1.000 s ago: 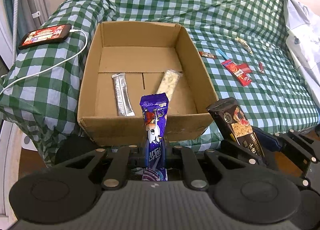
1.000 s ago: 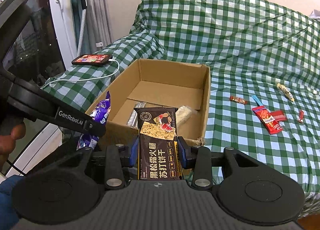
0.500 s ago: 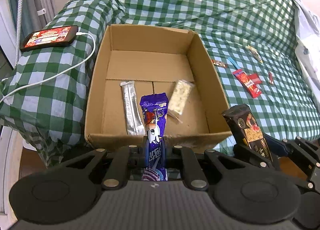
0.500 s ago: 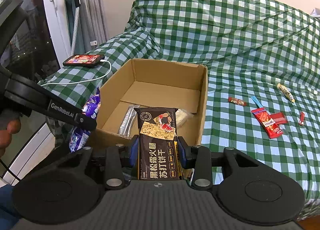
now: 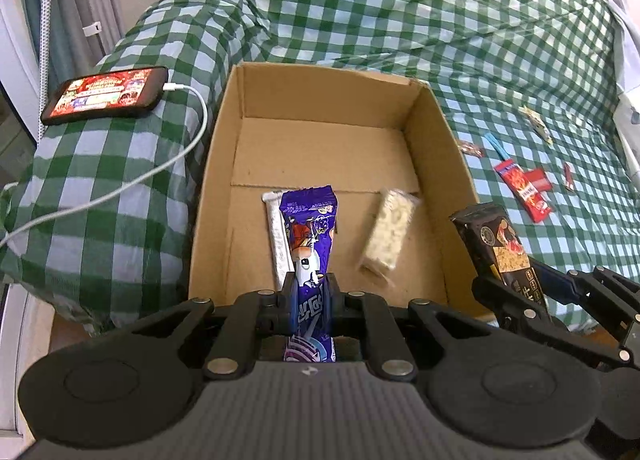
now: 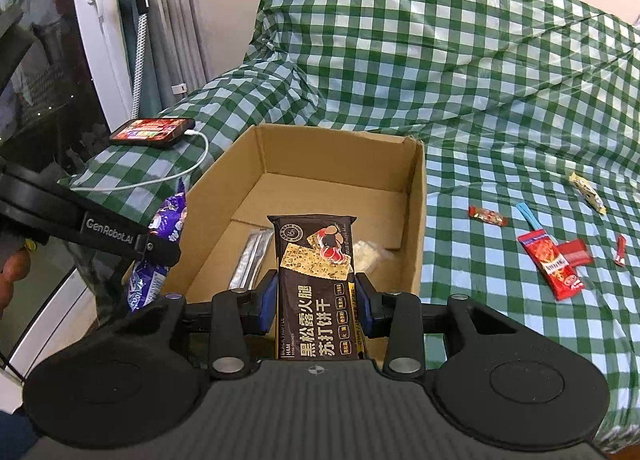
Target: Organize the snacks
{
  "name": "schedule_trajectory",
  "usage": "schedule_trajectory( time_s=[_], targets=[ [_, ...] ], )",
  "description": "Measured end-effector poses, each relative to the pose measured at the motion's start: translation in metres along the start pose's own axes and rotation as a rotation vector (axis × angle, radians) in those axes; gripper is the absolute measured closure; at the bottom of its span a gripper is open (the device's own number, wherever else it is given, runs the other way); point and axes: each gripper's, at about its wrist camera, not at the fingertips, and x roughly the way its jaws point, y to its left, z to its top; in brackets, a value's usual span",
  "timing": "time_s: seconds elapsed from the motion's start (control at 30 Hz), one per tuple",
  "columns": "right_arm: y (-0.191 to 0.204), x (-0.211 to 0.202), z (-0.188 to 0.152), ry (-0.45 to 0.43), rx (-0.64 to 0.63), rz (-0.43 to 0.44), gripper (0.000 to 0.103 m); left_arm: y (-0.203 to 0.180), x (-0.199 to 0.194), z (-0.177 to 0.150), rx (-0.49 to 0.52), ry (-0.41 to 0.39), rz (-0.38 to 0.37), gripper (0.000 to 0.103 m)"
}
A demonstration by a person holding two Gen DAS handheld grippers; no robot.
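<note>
My left gripper [image 5: 310,292] is shut on a purple snack bar [image 5: 309,232], which stands upright over the near edge of the open cardboard box [image 5: 324,100]. Clamped in my right gripper [image 6: 316,300] is a black cracker pack [image 6: 314,276], held just before the box's near right wall [image 6: 416,220]; the same pack [image 5: 500,252] shows at the right in the left wrist view. On the box floor lie a silver bar [image 5: 276,236] and a pale puffed-rice bar [image 5: 388,236]. Loose snacks rest on the checked cloth to the right: a red packet [image 6: 552,264] and several small sweets [image 6: 486,216].
A phone [image 5: 106,94] on a white charging cable [image 5: 160,172] lies on the green checked cloth left of the box. The left gripper's arm [image 6: 92,224] and a hand sit at the left edge of the right wrist view. Curtains and a window frame stand far left.
Both grippers have moved forward toward the box with their snacks held; the box fills more of each view and the purple bar now hangs over its near edge.
</note>
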Motion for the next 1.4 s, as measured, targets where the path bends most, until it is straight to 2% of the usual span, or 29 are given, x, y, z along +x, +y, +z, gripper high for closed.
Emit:
schedule_trajectory(
  time_s=[0.4, 0.8, 1.07, 1.13, 1.17, 1.2, 1.3, 1.4],
  targets=[
    [-0.014, 0.065, 0.023, 0.057, 0.029, 0.005, 0.062, 0.006, 0.065, 0.034, -0.01, 0.081, 0.02, 0.09],
    [-0.015, 0.116, 0.025, 0.121, 0.044, 0.035, 0.062, 0.01, 0.115, 0.041, 0.013, 0.164, 0.036, 0.09],
    [-0.019, 0.131, 0.026, 0.145, 0.047, 0.017, 0.062, 0.011, 0.127, 0.038, 0.042, 0.165, 0.053, 0.089],
    [-0.019, 0.133, 0.029, 0.142, 0.06, 0.017, 0.06, 0.009, 0.126, 0.04, 0.057, 0.153, 0.043, 0.063],
    [-0.02, 0.132, 0.03, 0.132, 0.076, 0.015, 0.06, 0.008, 0.123, 0.04, 0.056, 0.141, 0.044, 0.029],
    [-0.022, 0.13, 0.032, 0.127, 0.095, 0.015, 0.051, 0.009, 0.118, 0.04, 0.049, 0.112, 0.066, 0.012],
    [-0.026, 0.121, 0.036, 0.109, 0.122, 0.011, 0.036, 0.012, 0.105, 0.04, 0.065, 0.042, 0.125, 0.0],
    [-0.023, 0.106, 0.032, 0.119, 0.121, 0.007, 0.027, 0.014, 0.092, 0.032, 0.052, 0.052, 0.126, 0.0]
  ],
)
